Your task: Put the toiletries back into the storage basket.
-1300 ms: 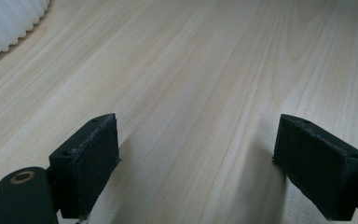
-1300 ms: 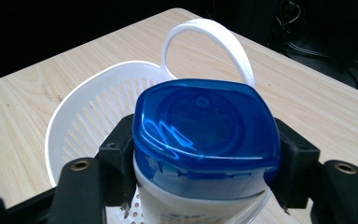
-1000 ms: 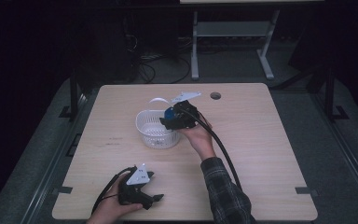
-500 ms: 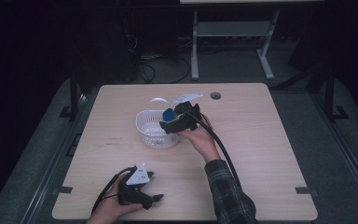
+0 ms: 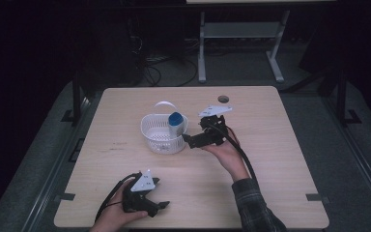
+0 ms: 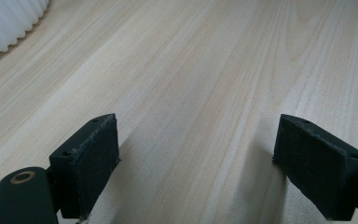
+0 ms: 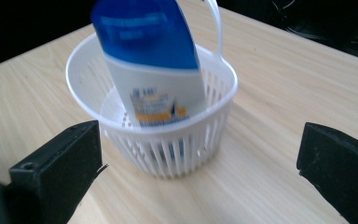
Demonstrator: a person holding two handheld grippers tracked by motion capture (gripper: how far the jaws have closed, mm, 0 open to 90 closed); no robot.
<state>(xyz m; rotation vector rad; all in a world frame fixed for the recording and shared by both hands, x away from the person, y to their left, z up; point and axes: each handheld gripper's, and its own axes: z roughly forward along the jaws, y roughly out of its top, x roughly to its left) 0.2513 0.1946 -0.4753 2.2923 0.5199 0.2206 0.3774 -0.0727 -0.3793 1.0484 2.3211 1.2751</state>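
Nearest the person, at about seven o'clock on the table [image 5: 270, 193], the left gripper [image 5: 160, 206] rests low on the wood with its jaws spread wide and nothing between them; its own view looks along bare grain, with a ribbed white edge at the eleven o'clock corner. Farther in, just past the table's middle, the right gripper [image 5: 187, 139] is held at the three o'clock side of the white basket [image 7: 168, 154], jaws parted wide and empty, apart from the basket wall. The basket sits a little toward eleven o'clock from centre, its thin handle arching at its far side. Inside it leans a white bottle with a blue cap [image 7: 156, 70], cap up, propped against the rim. The bottle looks like smooth, rigid plastic, probably light and somewhat slippery; I would judge the flat white body below the cap the surest place to pinch. The slatted basket seems light and flexible, likely to slide if nudged.
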